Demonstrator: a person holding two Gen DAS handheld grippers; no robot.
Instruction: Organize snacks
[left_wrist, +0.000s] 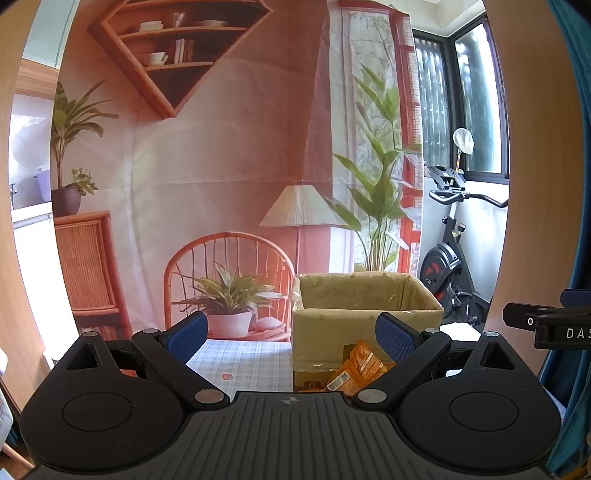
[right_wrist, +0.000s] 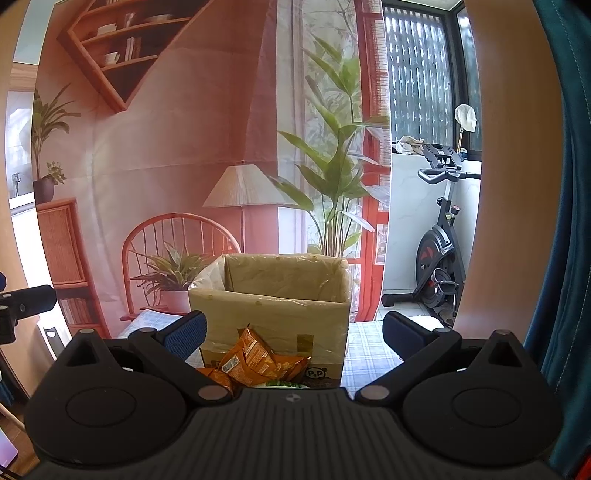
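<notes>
Both claws hang with their jaws spread wide and nothing between them, so nothing has been picked up at this moment. Ahead of the left gripper (left_wrist: 291, 338), slightly toward its right finger, stands an open cardboard box (left_wrist: 332, 325) lined with clear plastic on a checked tablecloth (left_wrist: 243, 362); what shows of its inside looks empty, though the bottom is hidden. Just in front of the box's near wall, low between the fingers and close to the gripper body, lie orange snack packets (left_wrist: 354, 373) in a loose heap. From the right gripper (right_wrist: 293, 332) the same box (right_wrist: 273, 314) sits straight ahead, and the orange packets (right_wrist: 255, 360) are piled against its front face, with a green-and-white packet (right_wrist: 282, 384) peeking out just above the gripper body. By this showing, the sorting has barely begun or not begun: the snacks are outside the box, and all visible packets remain to be lifted and placed.
</notes>
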